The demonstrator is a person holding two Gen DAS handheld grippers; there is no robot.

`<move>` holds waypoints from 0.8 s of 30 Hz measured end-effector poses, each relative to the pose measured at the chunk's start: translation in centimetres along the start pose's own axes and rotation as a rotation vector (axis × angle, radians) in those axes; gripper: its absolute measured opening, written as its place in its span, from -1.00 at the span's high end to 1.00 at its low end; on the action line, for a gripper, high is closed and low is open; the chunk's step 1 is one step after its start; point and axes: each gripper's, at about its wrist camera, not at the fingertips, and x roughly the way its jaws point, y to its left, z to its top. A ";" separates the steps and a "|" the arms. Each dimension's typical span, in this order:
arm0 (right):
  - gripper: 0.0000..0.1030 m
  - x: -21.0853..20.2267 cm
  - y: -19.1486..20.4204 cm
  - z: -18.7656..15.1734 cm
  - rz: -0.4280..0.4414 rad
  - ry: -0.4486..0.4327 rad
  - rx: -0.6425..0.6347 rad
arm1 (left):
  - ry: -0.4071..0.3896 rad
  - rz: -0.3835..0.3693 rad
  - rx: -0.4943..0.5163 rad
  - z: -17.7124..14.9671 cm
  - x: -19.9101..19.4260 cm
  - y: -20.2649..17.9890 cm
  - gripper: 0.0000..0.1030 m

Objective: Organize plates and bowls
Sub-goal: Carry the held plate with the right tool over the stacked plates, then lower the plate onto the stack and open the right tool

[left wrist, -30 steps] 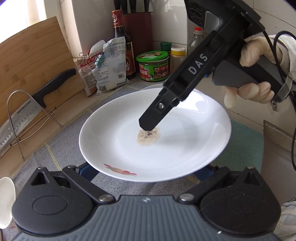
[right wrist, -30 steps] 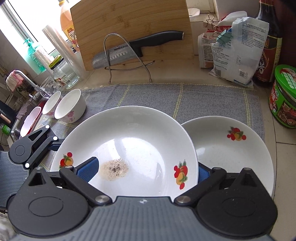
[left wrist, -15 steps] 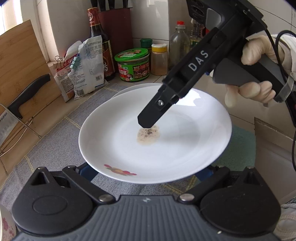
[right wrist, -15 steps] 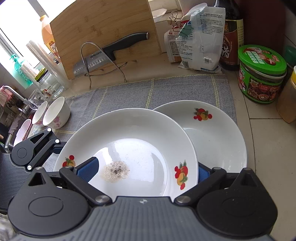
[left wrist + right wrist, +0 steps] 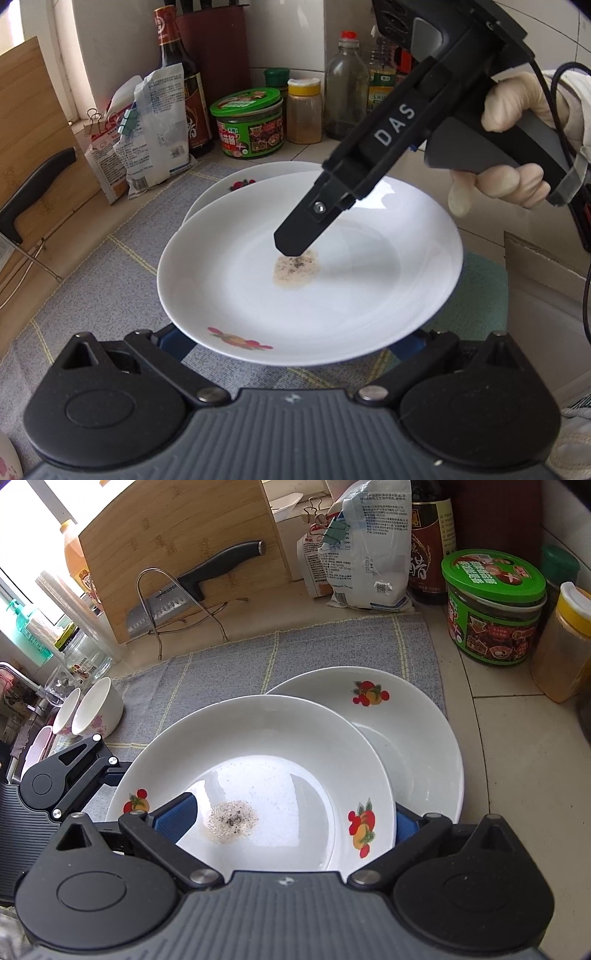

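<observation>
**Dirty plate held over second plate**

While both tools grip it, the dirty plate (image 5: 266,746) sits mid-frame, overlapping a clean plate (image 5: 413,731) on the grey mat (image 5: 314,646). Right tool (image 5: 291,816) pinches the near rim; left tool (image 5: 295,332) clamps the opposite rim. Two bowls (image 5: 98,709) at left edge.

Right gripper (image 5: 295,247) angled down, gloved hand (image 5: 513,147) gripping

Overlapping on the mat (image 5: 229,668): near plate (image 5: 258,746) partly covering far plate (image 5: 413,731); bowls (image 5: 98,709) sitting left (jars (image 5: 493,609) right).
</observation>
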 end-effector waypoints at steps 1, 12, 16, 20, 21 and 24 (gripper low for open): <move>-1.00 0.0 -0.1 0.0 -0.001 0.001 0.002 | 0.003 -0.002 -0.001 0.0 0.1 0.0 -0.99; -1.00 0.5 -0.8 -0.1 0.004 0.009 0.014 | 0.023 -0.008 -0.003 0.0 0.9 0.1 -0.99; -1.00 0.7 -0.9 -0.1 0.009 0.009 0.019 | 0.024 -0.008 -0.003 0.1 1.0 0.2 -0.99; -1.00 0.7 -1.0 -0.1 0.005 0.010 0.020 | 0.029 -0.003 0.009 0.1 1.1 0.2 -0.99; -1.00 0.8 -1.0 0.0 0.003 0.010 0.021 | 0.030 -0.005 0.011 0.1 1.2 0.2 -0.99; -1.00 0.7 -1.2 0.0 0.001 0.008 0.025 | 0.031 -0.007 0.017 0.1 1.5 0.3 -0.99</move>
